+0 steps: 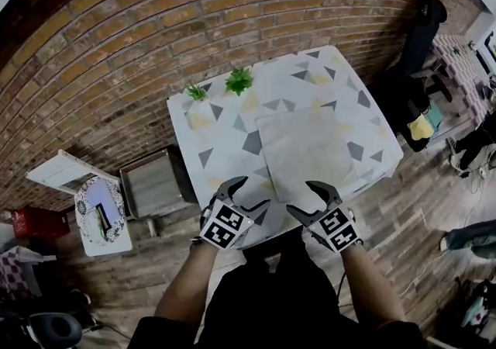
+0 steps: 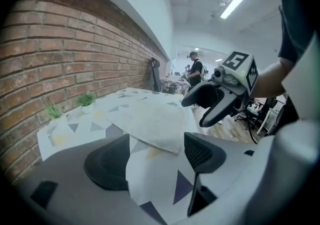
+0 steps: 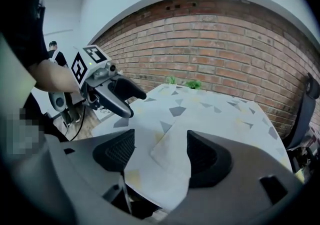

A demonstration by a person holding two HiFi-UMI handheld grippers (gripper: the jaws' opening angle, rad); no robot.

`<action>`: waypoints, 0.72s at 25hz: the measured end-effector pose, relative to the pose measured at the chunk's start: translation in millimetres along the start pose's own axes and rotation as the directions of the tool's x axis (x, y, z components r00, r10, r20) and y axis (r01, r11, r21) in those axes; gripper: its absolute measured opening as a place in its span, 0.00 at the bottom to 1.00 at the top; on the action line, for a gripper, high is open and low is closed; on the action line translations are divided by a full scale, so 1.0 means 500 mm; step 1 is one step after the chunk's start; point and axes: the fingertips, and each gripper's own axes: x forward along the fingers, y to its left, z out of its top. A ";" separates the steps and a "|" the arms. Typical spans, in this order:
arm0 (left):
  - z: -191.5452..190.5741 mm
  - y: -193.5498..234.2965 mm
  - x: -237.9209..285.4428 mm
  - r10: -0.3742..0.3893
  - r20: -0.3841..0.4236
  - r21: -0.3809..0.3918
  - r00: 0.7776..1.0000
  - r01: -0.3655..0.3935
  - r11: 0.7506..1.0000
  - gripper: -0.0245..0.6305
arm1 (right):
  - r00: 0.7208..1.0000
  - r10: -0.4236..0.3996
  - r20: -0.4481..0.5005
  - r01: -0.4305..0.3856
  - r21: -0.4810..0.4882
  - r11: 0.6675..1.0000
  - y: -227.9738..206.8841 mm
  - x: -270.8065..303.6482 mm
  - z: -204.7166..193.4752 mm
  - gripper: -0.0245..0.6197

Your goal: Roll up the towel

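towel (image 1: 310,155) flat on worktop (image 1: 221,142), right of centre, near edge twd person. L claw (image 1: 252,191) & R claw (image 1: 301,195) both wide open, empty. Towel lies ahead of both; R claw faces near edge, L claw beside near-left corner.

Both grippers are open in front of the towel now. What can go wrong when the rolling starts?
1. The towel is pale like the tablecloth under it. A gripper could pinch both layers and drag the cloth, which might upset the plants at the far edge.
2. The left gripper and right gripper both hover open near the same near corner, so the roll may start skewed.
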 end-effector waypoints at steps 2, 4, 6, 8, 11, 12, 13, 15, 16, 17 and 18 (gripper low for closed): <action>-0.020 0.005 0.014 0.009 -0.038 0.019 0.999 -0.009 1.000 0.56 | 0.999 0.024 -0.034 -0.024 -0.022 0.999 0.010 0.031 -0.024 0.54; -0.036 0.012 0.026 0.014 -0.065 0.019 0.998 -0.013 1.000 0.56 | 0.997 0.051 -0.064 -0.054 -0.041 0.998 0.018 0.065 -0.047 0.52; -0.055 0.014 0.032 0.012 -0.083 0.011 0.996 -0.011 1.000 0.56 | 0.992 0.074 -0.098 -0.079 -0.051 0.996 0.031 0.098 -0.074 0.51; -0.069 0.016 0.031 0.017 -0.101 0.010 0.995 -0.016 1.000 0.56 | 0.987 0.084 -0.134 -0.092 -0.049 0.995 0.042 0.129 -0.107 0.49; -0.083 0.018 0.027 0.023 -0.116 0.008 0.993 -0.022 1.000 0.56 | 0.979 0.075 -0.187 -0.086 -0.053 0.995 0.042 0.163 -0.146 0.44; -0.088 0.018 0.025 0.024 -0.122 0.011 0.992 -0.023 1.000 0.56 | 0.977 0.067 -0.201 -0.079 -0.054 0.995 0.040 0.170 -0.154 0.43; -0.092 0.018 0.023 0.026 -0.128 0.016 0.991 -0.024 1.000 0.56 | 0.976 0.061 -0.208 -0.073 -0.052 0.996 0.038 0.175 -0.160 0.40; -0.096 0.017 0.020 0.028 -0.136 0.023 0.990 -0.025 0.999 0.56 | 0.976 0.057 -0.211 -0.068 -0.045 0.997 0.038 0.180 -0.163 0.39; -0.096 0.017 0.019 0.027 -0.135 0.024 0.990 -0.024 0.999 0.56 | 0.976 0.055 -0.211 -0.066 -0.046 0.997 0.038 0.180 -0.163 0.39; -0.095 0.016 0.019 0.026 -0.132 0.025 0.991 -0.023 0.999 0.56 | 0.976 0.055 -0.210 -0.066 -0.048 0.997 0.039 0.179 -0.163 0.39; -0.093 0.014 0.020 0.023 -0.129 0.026 0.991 -0.020 0.999 0.56 | 0.976 0.057 -0.208 -0.068 -0.046 0.997 0.040 0.179 -0.164 0.38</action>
